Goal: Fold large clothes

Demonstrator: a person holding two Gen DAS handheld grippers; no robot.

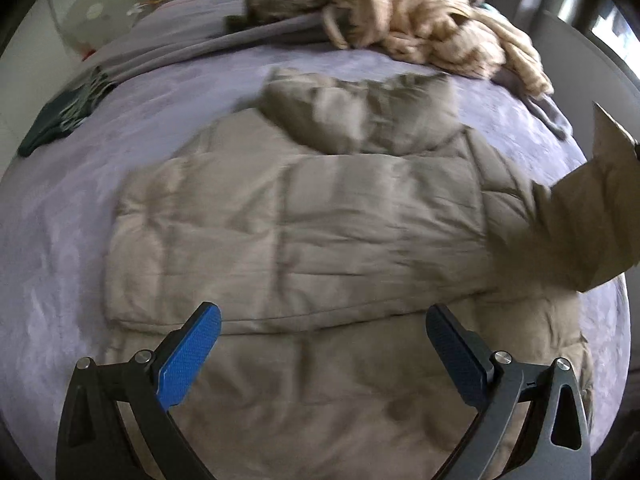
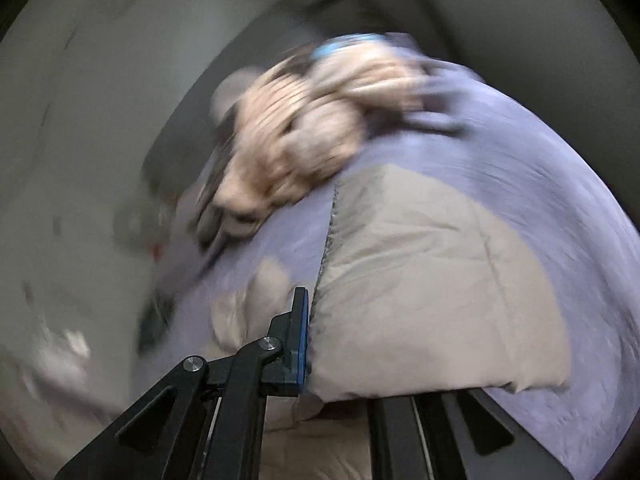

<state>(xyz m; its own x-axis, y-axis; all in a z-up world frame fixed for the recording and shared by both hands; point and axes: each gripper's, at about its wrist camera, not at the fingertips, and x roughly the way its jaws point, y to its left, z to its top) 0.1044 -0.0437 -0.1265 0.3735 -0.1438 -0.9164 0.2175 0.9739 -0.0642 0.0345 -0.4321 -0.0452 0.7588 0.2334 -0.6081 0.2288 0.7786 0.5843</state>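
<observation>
On the far left of the bed (image 1: pixel 80 208), a dark green garment (image 1: pixel 52 124) lay at the edge, well clear of your work. The beige quilted hooded jacket (image 1: pixel 304 224) lay spread flat across the lilac cover in the middle of the bed, hood toward the far side, hem nearest you.

Your left gripper (image 1: pixel 322 316) hovered over the near hem with its jaws spread wide and nothing between the blue pads (image 1: pixel 188 360). A good move for that hand would have been to come down and pin the body of the jacket along the intended fold line, so the padded layers did not drag.

To the right, your right gripper (image 2: pixel 306 340) was clamped on a flap of the jacket at its zipper edge (image 2: pixel 326 248), the flap lifted off the bed; in the left wrist view it showed as raised beige cloth at the right border. The grip sat on a thin edge of slippery shell fabric, so I judge a slow, even carry across toward the left would have served best, keeping the flap taut and low to avoid trapping air in the quilting. Laying it down flat before releasing would have kept the fold square.

At the far right, a heap of tan and brown knitwear (image 1: pixel 420 28) lay clear of the jacket.
</observation>
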